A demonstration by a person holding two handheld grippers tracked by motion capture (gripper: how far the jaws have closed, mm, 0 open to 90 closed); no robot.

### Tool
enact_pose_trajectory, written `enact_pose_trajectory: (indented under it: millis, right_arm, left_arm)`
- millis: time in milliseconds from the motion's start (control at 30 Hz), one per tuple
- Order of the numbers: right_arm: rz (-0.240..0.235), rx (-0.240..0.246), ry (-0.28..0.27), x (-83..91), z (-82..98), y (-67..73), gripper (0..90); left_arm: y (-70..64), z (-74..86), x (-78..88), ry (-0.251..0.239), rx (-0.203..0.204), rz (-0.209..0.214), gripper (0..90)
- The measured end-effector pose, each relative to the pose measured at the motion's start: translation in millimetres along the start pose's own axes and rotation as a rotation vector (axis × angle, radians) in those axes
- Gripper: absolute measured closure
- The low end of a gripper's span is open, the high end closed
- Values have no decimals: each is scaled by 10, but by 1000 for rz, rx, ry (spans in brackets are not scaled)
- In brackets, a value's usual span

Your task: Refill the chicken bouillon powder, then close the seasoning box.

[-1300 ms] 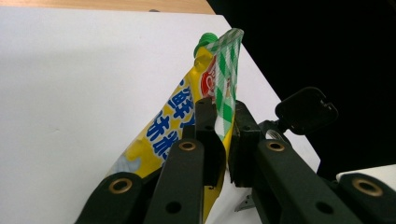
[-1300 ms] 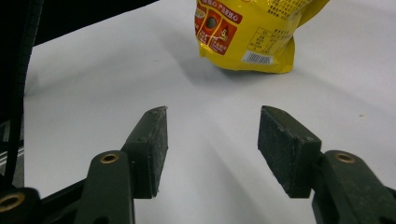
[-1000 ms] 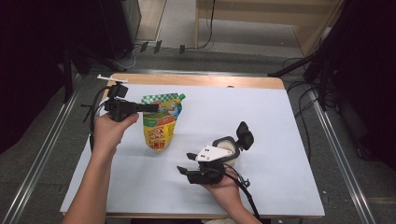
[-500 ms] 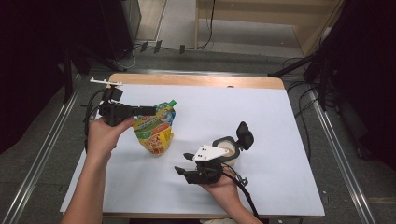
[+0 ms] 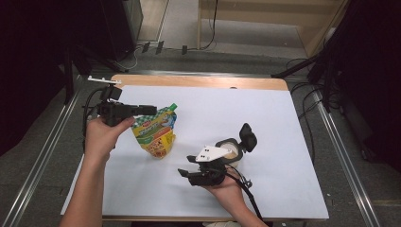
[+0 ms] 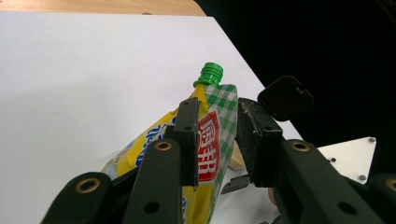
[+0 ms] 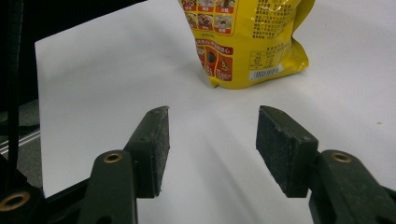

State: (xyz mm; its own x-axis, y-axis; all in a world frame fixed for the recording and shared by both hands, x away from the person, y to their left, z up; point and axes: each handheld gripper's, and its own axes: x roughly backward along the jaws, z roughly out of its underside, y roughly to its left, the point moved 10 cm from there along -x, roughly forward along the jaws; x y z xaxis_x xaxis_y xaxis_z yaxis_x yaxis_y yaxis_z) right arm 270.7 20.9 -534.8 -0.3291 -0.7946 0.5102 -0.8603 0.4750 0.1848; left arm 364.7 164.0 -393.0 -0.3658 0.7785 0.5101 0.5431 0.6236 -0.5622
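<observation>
A: Left gripper (image 5: 142, 109) first. Where is it?

B: Upper left of the white table (image 5: 283, 123) in the high view, held level in the left hand (image 5: 101, 135), jaws pointing toward the table's middle. The yellow spouted pouch (image 5: 156, 135) stands with its top between them.

A: Pinching it?

B: Not quite. In the left gripper view the pouch top (image 6: 210, 135) sits between the pads (image 6: 189, 135); one pad lies against the film, the other stands a sliver off. The jaws have just been opening, pouch top between them. I'd call it loosened, not clamped.

A: Pouch details?

B: Yellow with green check at the top edge, green screw cap (image 6: 211, 74) at the corner, red label. Bottom rests on the table, top leaning a bit toward the left gripper. The right gripper view shows its lower back panel (image 7: 252, 42), printed text and a barcode, standing on the white surface.

A: Right gripper (image 5: 187, 174)?

B: Lower middle of the table, in the right hand (image 5: 227, 189), grey three-cornered plate on top. Jaws spread, nothing between them, just bare table. Pointed toward the pouch, well apart from it.

A: Anything else?

B: A small round container with a flipped-up black lid (image 5: 247, 137), just beside the right gripper. Contents look pale; can't tell what.
</observation>
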Motion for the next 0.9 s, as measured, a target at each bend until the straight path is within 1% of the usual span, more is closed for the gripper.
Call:
enact_pose_trajectory:
  millis: [133,233,300,467,500,567,667,733,900]
  right_arm:
    - [0,-11,14,23,-3,-14,460]
    - [-4,-19,13,46,-17,-21,464]
    - [-8,-25,13,57,-23,-24,465]
    - [-12,-29,20,84,-41,-35,469]
    - [-11,-27,22,90,-45,-40,470]
    - [-11,-28,26,107,-54,-44,472]
    - [-10,-22,30,129,-67,-59,479]
    - [-12,-29,32,147,-73,-66,484]
    - [-13,-35,19,207,-115,-108,498]
  left_arm:
    - [19,-31,64,-15,5,-7,681]
    - [46,-32,86,-8,15,-3,642]
    - [79,-33,101,-8,17,-10,630]
    - [124,-50,145,-20,31,-7,608]
    - [123,-56,152,-27,39,-5,602]
    - [139,-55,169,-25,39,-6,589]
    - [180,-52,186,-27,41,-22,578]
    - [212,-43,191,-23,36,-33,574]
    - [282,-16,174,-18,35,-50,528]
